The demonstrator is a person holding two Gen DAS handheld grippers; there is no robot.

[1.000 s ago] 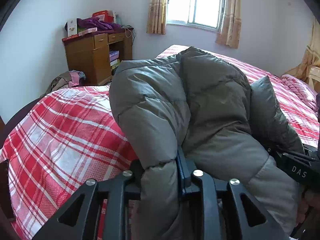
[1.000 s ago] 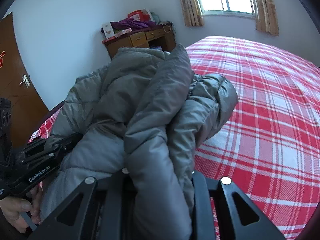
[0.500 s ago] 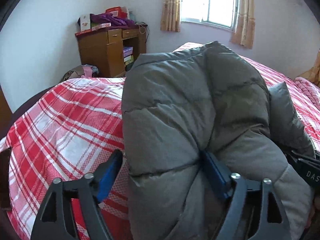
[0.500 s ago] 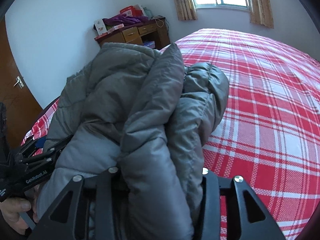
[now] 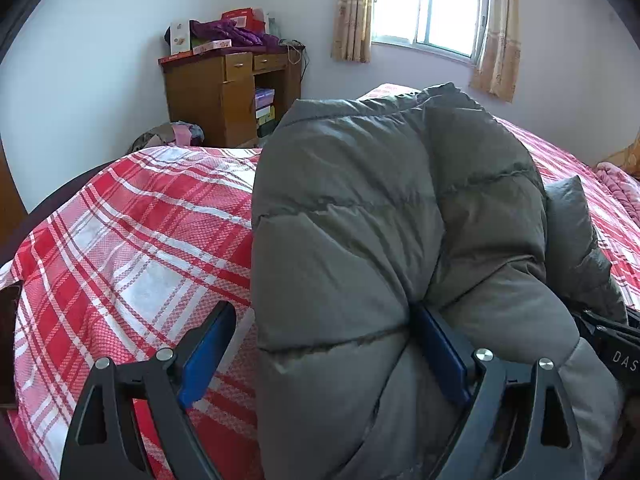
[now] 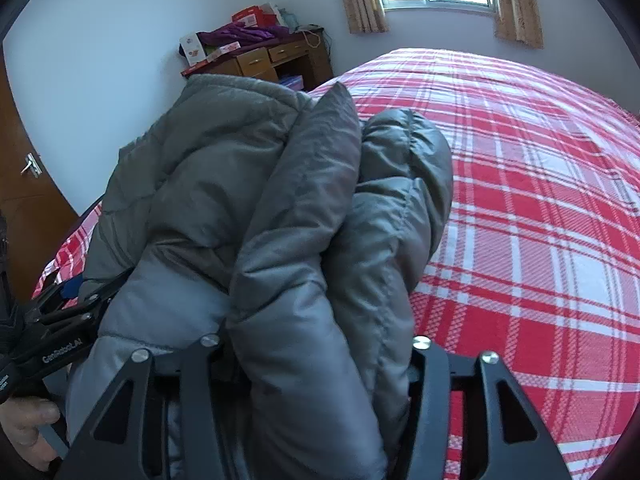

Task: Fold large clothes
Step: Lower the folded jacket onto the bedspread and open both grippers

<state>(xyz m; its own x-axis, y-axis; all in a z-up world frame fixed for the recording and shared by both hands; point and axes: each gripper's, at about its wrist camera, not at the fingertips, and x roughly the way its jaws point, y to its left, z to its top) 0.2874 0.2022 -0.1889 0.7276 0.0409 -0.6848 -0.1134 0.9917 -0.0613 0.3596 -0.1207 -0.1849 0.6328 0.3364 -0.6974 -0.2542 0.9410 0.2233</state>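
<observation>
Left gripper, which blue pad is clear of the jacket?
The blue pad on the picture's left: it stands over bare plaid bedspread. The other pad is tucked into the grey puffer jacket as the jaws open.

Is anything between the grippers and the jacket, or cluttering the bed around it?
Nothing visible. The grey puffer jacket bulges between the opening fingers of the left gripper and the right gripper. The plaid bedspread beside it shows no clutter.
</observation>
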